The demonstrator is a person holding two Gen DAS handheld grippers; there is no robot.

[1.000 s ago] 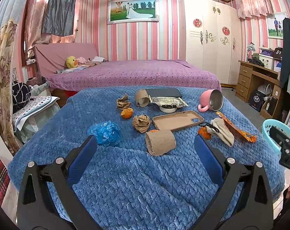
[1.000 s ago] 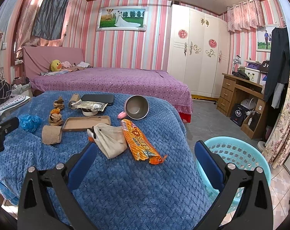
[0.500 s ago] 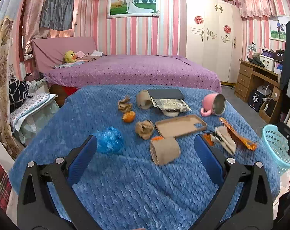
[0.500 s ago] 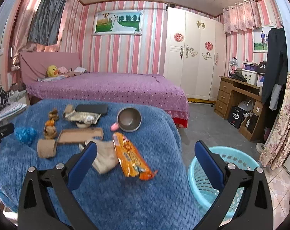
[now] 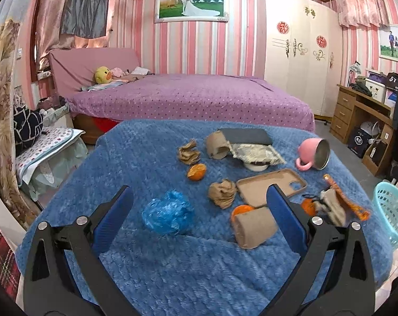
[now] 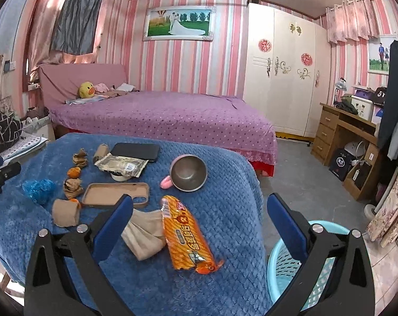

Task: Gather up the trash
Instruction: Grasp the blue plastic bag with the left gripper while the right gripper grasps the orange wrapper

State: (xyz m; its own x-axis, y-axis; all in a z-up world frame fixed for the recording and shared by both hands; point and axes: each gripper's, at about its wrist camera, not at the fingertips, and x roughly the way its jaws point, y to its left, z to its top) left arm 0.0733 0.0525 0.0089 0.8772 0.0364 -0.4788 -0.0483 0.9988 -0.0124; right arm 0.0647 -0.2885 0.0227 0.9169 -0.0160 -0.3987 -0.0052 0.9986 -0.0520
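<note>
Nothing picked up so far, looks like the very start of the collecting. Both the left gripper (image 5: 199, 210) and right gripper (image 6: 199, 210) hover with jaws spread wide, holding nothing. The trash is scattered over the blue blanket (image 5: 151, 152) on the bench: a blue plastic wad (image 5: 168, 216) sits right between the left jaws, with crumpled brown paper (image 5: 222, 193), orange peel (image 5: 196, 171) and a cardboard tube (image 5: 254, 227) nearby. The orange snack wrapper (image 6: 186, 234) lies between the right jaws, near the bench edge, and the teal basket (image 6: 291, 268) stands on the floor just beside it. My guess for the next move: drop onto the wad or wrapper, pinch it, carry it to the basket. Pink striped bedroom, purple bed (image 6: 159, 113) behind
</note>
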